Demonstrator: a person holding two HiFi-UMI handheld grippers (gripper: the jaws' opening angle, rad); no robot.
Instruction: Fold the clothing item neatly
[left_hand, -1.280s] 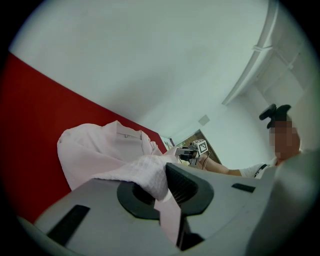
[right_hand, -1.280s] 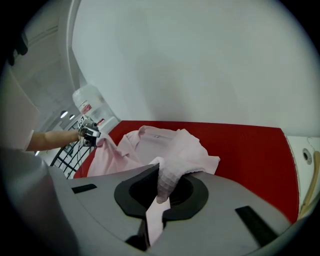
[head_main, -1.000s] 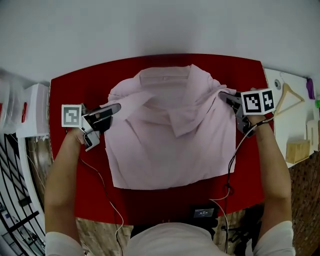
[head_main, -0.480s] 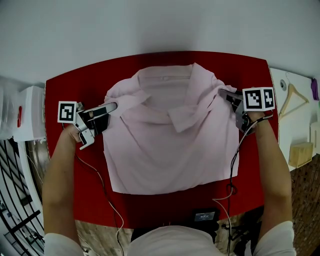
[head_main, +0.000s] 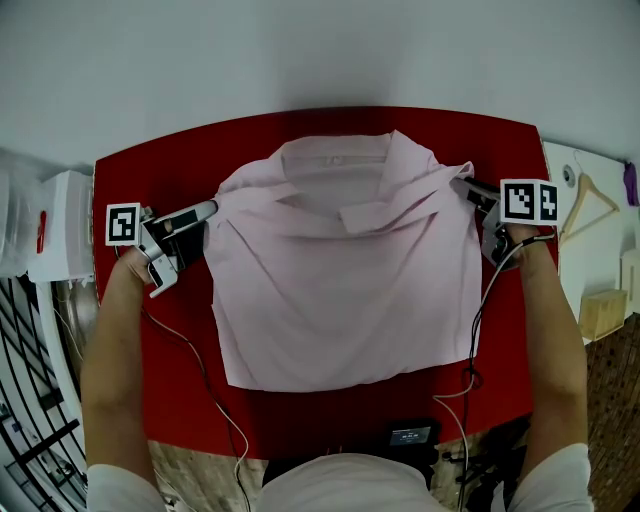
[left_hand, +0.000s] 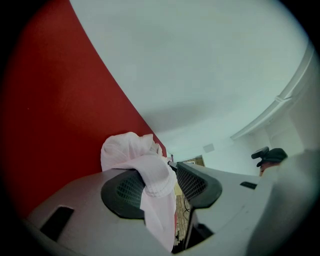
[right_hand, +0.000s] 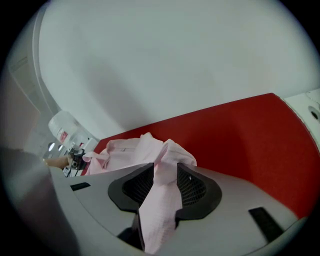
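where the pink shirt lies: flat on the red table, collar at the far side, hem at the near side, sleeves folded in across the chest.
left gripper: at the far left shoulder corner. its jaws have just been opening and stand well apart, with a fold of cloth draped over one pad and clear of the other, so it has no real hold.
right gripper: at the far right shoulder corner. its jaws have also just been opening, and a strip of cloth between the pads looks loose rather than pinched.
risk, cloth clinging: both corners lie inside the jaws, so pulling away sideways could drag a shoulder outward and undo the straight edge.
risk, uneven release: if one corner slips free first, the far edge may end up skewed.
risk, sleeves: they rest loosely on top, and a tug at either shoulder could slide them off line.
risk, cable: it runs just beside the shirt's right edge and could catch and ruck it when that hand moves.
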